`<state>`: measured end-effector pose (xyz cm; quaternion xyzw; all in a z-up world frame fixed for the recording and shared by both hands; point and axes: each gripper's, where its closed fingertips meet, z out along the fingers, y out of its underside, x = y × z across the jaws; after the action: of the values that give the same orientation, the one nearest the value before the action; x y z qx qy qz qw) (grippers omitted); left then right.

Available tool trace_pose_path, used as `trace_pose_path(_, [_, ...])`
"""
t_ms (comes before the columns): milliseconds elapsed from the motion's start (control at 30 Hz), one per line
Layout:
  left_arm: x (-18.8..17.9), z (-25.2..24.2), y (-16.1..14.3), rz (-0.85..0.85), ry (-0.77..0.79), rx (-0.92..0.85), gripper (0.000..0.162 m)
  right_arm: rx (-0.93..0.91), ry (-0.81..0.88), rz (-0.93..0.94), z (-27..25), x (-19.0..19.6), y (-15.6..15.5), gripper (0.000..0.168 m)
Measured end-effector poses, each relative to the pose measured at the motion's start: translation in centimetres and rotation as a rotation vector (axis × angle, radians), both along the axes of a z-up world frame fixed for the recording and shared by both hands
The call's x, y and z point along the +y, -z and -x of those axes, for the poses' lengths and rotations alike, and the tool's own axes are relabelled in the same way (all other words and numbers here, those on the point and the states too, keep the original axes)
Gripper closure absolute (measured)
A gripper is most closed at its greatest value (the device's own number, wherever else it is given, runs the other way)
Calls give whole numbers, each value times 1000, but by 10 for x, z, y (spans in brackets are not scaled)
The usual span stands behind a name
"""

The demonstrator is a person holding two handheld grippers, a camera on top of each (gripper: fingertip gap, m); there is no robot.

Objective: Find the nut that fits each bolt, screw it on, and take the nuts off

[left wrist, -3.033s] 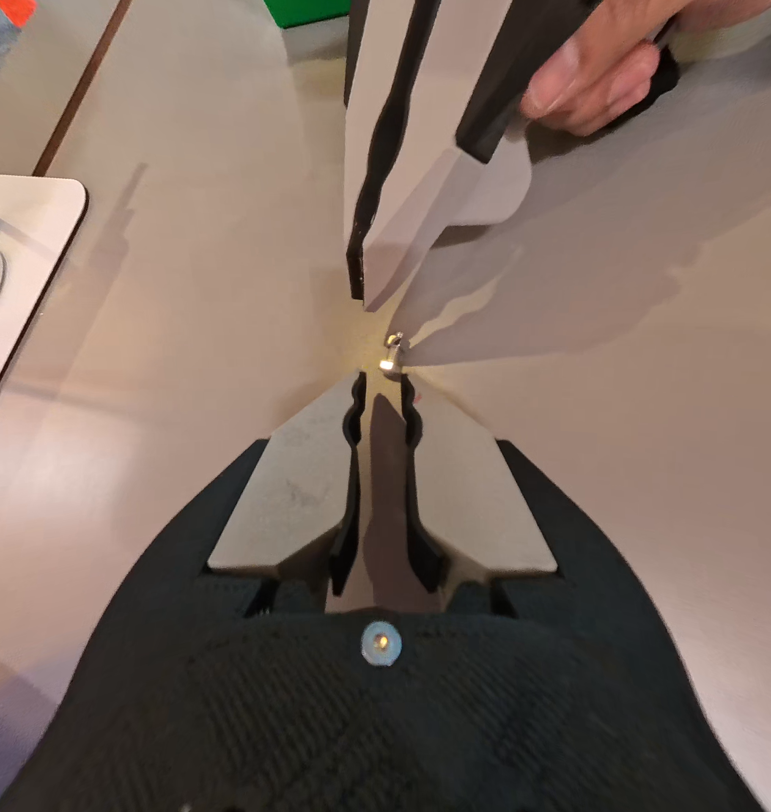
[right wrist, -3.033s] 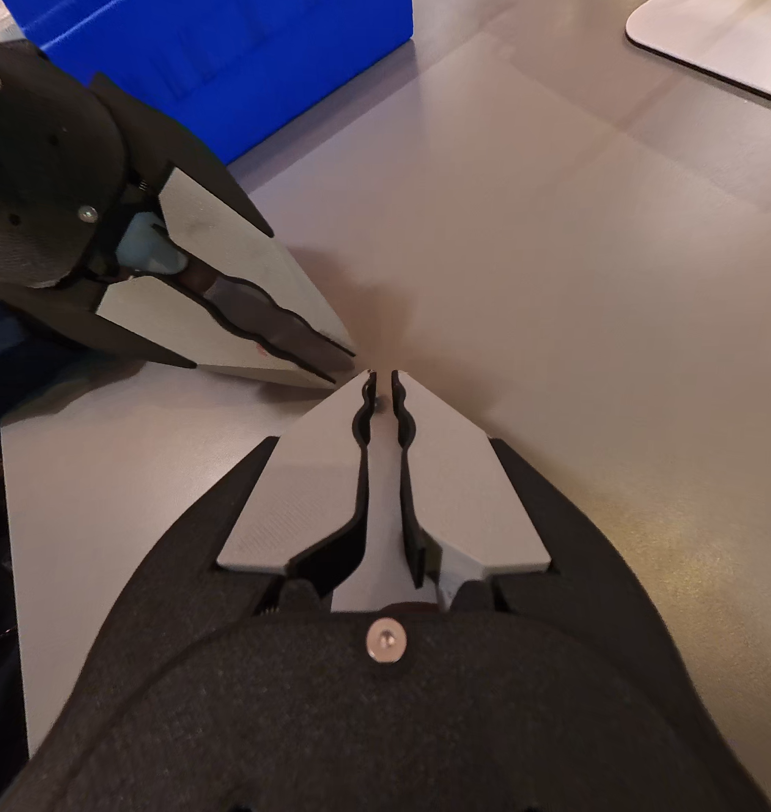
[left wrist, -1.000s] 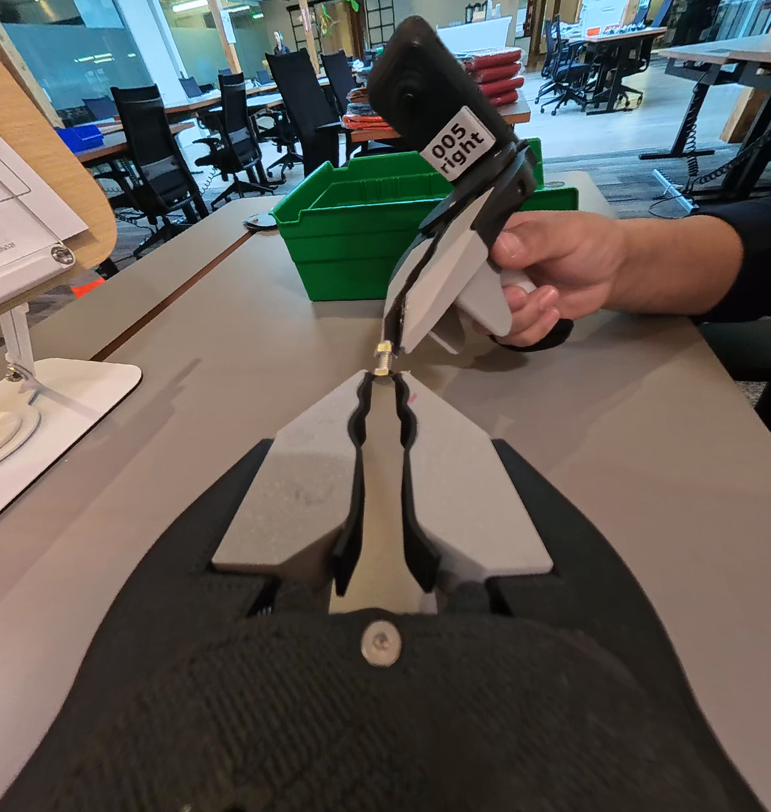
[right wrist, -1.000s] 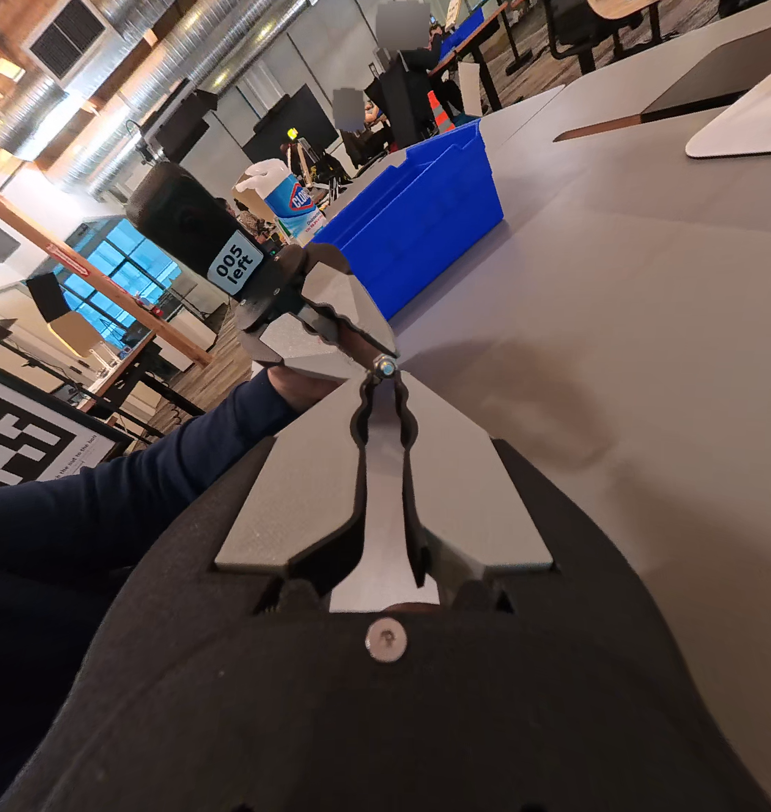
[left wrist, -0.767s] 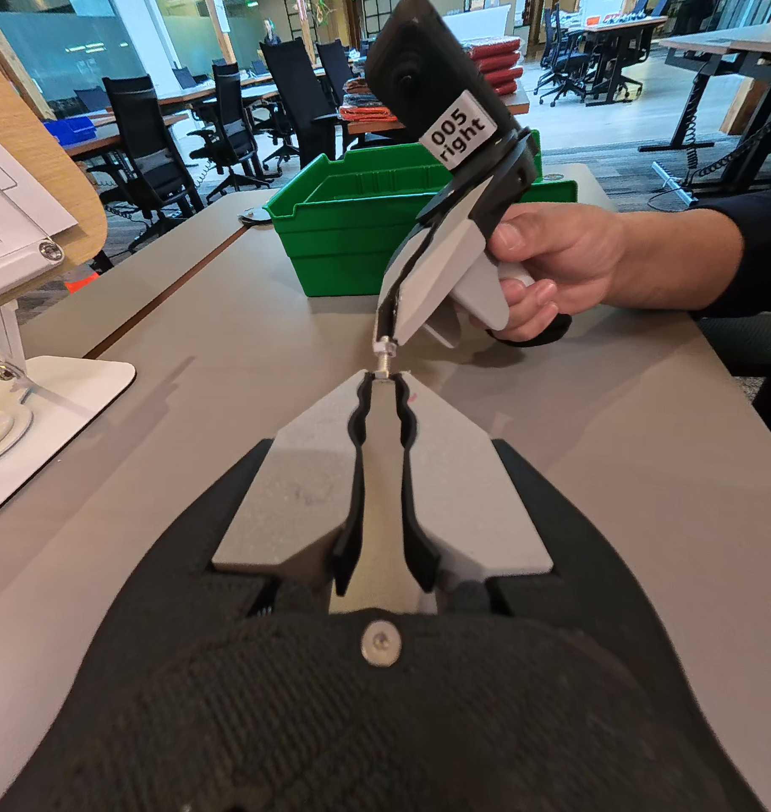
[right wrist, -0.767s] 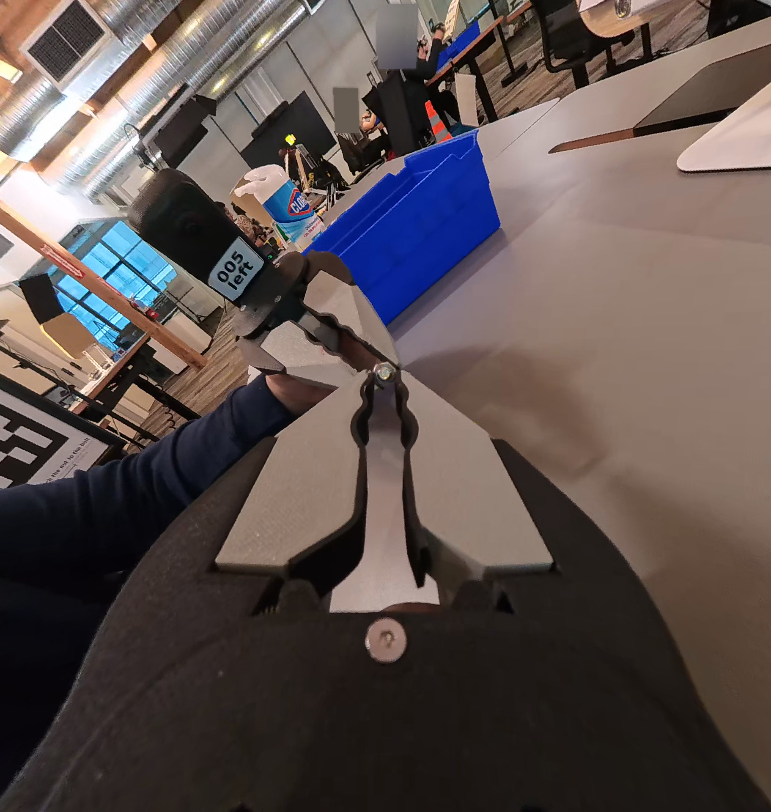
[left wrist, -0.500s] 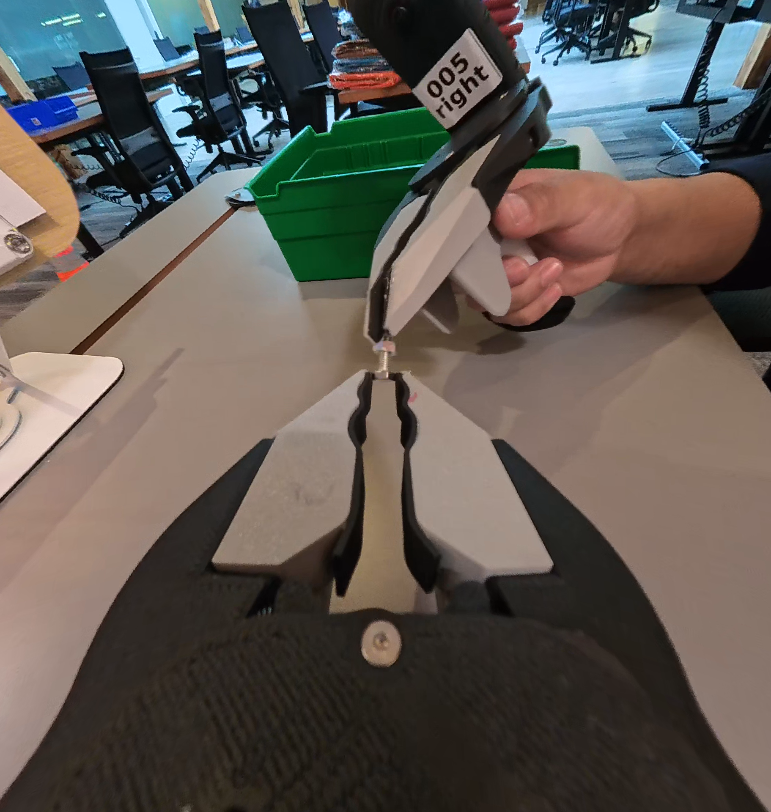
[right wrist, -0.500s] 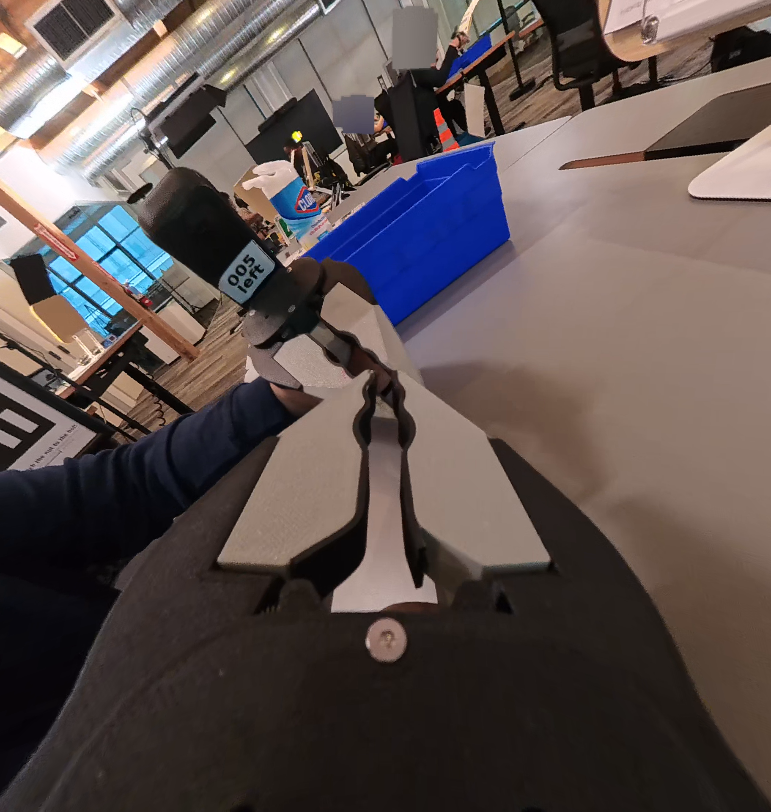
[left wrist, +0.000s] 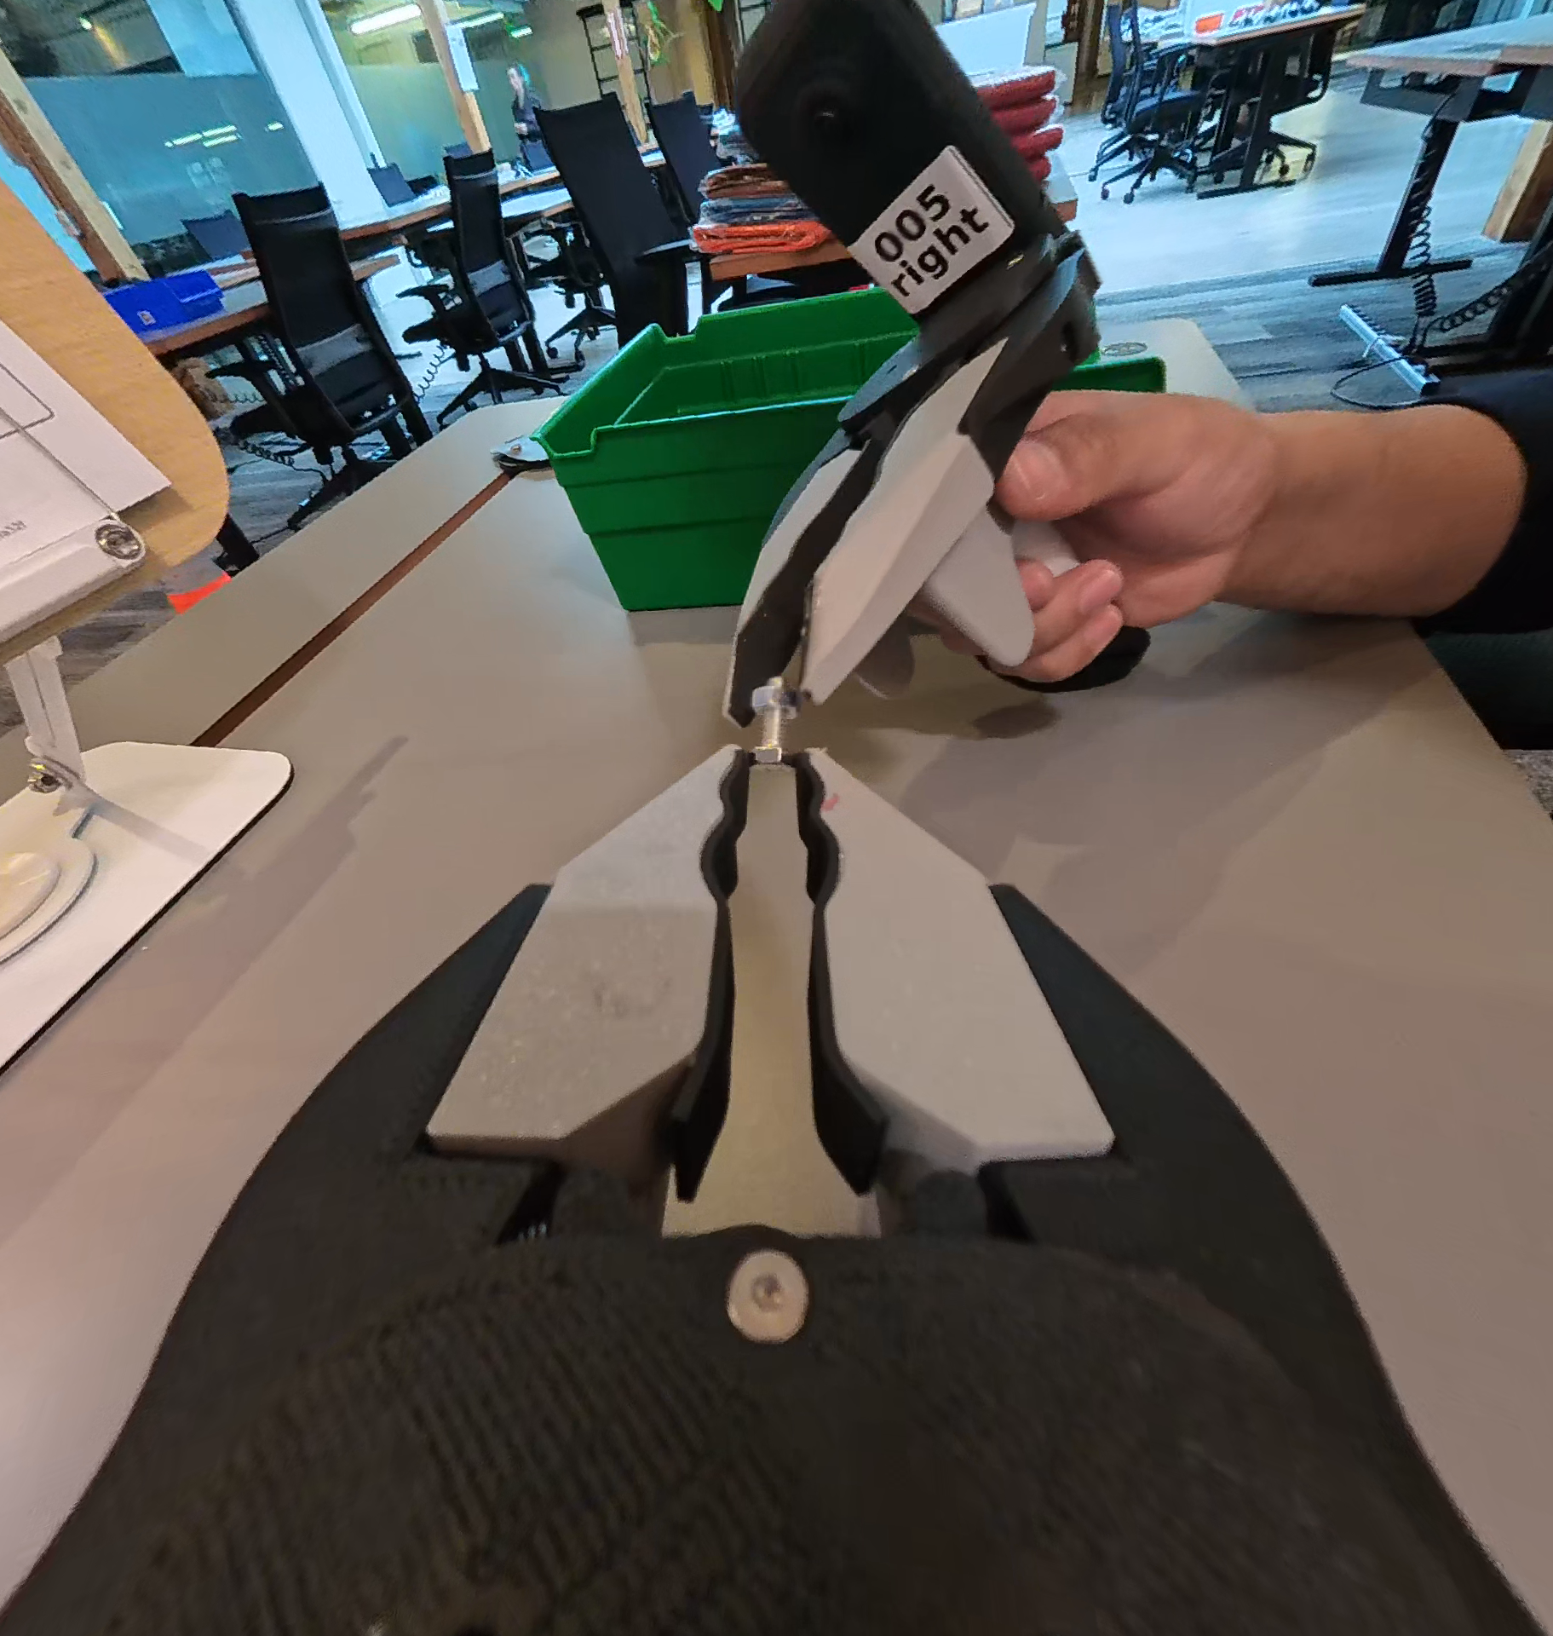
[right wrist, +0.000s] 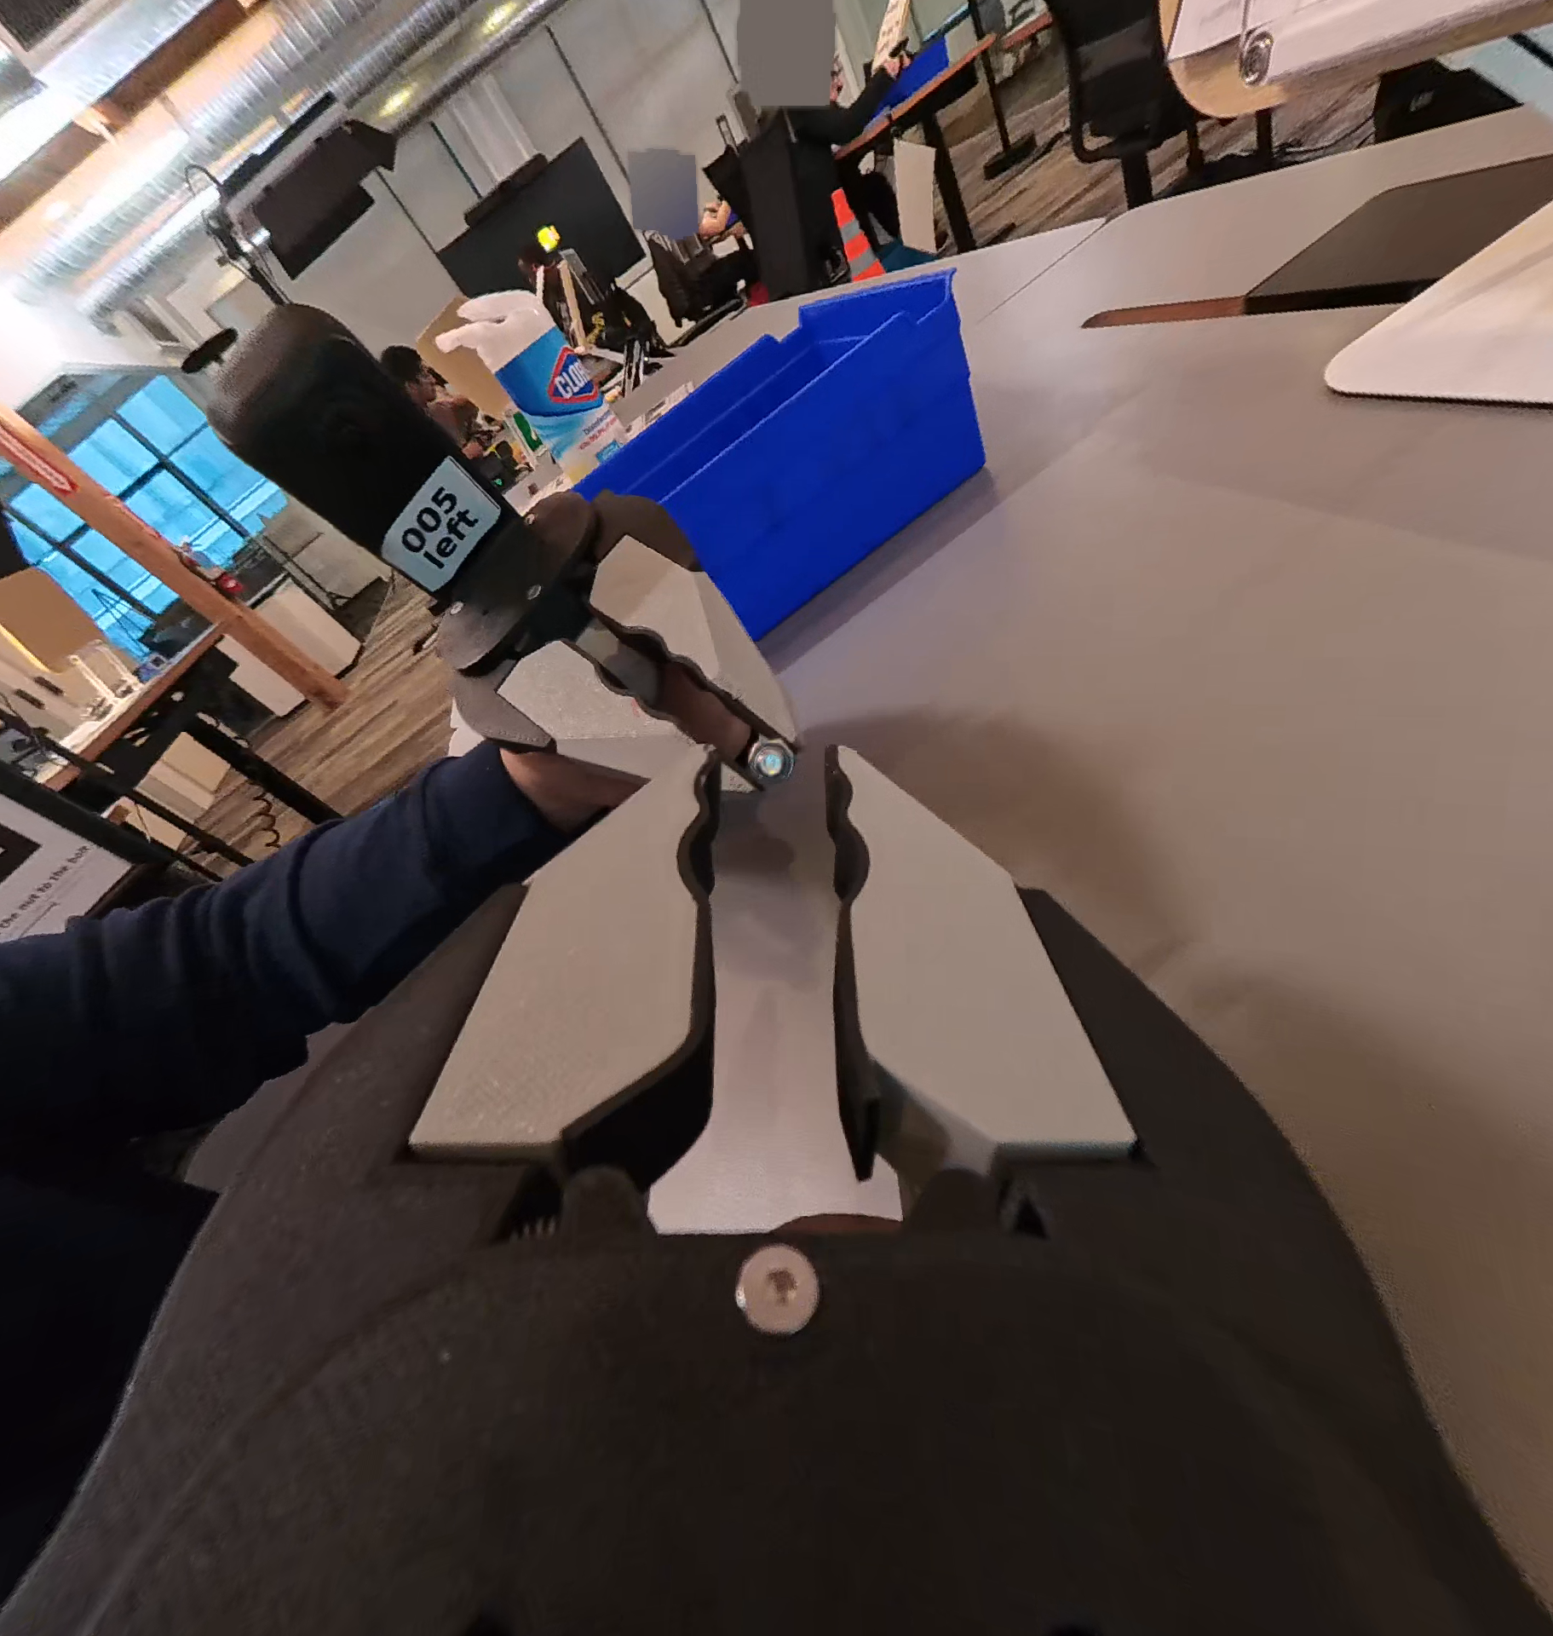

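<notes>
Both grippers meet mid-unscrewing: left gripper (left wrist: 771,761) clamps the bolt (left wrist: 769,731); right gripper (right wrist: 771,763), spread, must re-grip the nut (right wrist: 770,760).

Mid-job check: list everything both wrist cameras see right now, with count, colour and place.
bolt: 1, silver, off the table, pinched at the left gripper's tips
nut: 1, silver, on the bolt's far end
green bin: 1, far side of table
blue bin: 1, on table behind left gripper
white stand base: 1, table's left edge
wipes canister: 1, white and blue, beyond blue bin
table: 1, grey
left gripper: shut on bolt
right gripper: open, fingers either side of nut
right hand: on right gripper's handle
</notes>
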<state>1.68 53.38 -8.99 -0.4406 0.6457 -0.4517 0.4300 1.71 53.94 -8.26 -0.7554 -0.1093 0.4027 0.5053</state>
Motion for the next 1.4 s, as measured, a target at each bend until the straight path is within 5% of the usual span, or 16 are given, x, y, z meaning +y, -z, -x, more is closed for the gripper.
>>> trace_pose_path(233, [-2,-2,4,-13,1,15,153,-20,4,21,1,1,6,160])
trace_pose_path(900, [-2,-17,27,-178,-98,87,151,-151,78,38,-4,5,18,161])
trace_pose_path(1400, [2,-21,19,72,-118,68,145,-239,158,-57,-10,8,9,161])
